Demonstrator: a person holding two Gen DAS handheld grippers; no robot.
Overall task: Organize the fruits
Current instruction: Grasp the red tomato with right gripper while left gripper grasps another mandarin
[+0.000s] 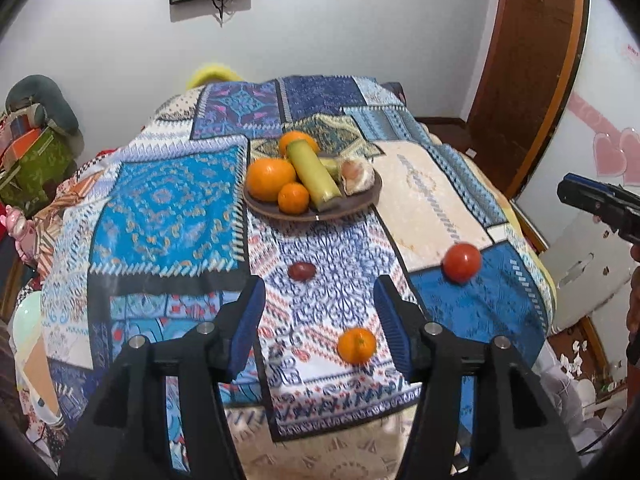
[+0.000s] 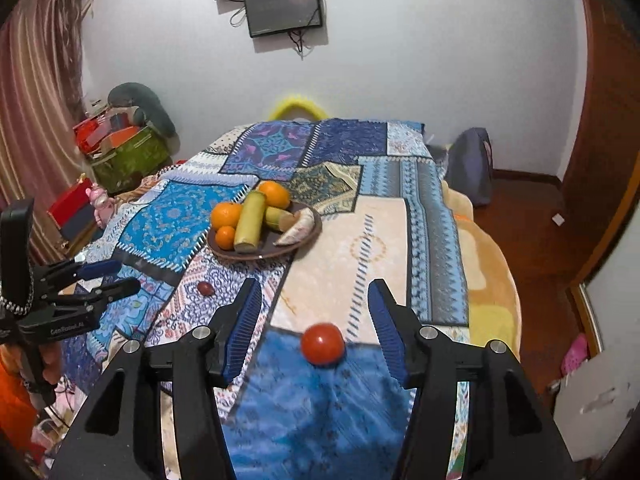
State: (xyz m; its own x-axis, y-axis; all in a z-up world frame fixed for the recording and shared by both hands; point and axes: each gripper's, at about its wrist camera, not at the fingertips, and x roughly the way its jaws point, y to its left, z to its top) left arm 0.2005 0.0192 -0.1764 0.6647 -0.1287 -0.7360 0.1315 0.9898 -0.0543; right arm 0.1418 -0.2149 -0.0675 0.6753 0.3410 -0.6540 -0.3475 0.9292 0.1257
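Observation:
My left gripper (image 1: 319, 282) hovers open over a patchwork-covered table (image 1: 168, 208). A small orange (image 1: 357, 345) lies on the cloth between its fingers, close to the right one and untouched. A dark red date (image 1: 302, 271) sits just beyond the tips. My right gripper (image 2: 314, 284) is open too, with a red tomato (image 2: 322, 344) resting on the cloth between its fingers, clear of both pads. Farther back, a brown plate (image 2: 308, 236) holds oranges (image 2: 226, 215), two yellow-green stalk pieces (image 2: 250, 222) and a pale wedge. In the left wrist view the right gripper (image 1: 568, 188) shows at the right edge.
The table edge drops off to the right onto a wooden floor with a grey bag (image 2: 470, 168) and a door (image 2: 608, 128). A green box of clutter (image 2: 128, 156) stands at the left by a curtain. Dark screens (image 2: 284, 8) hang on the far wall. My left gripper (image 2: 126, 277) appears at the left.

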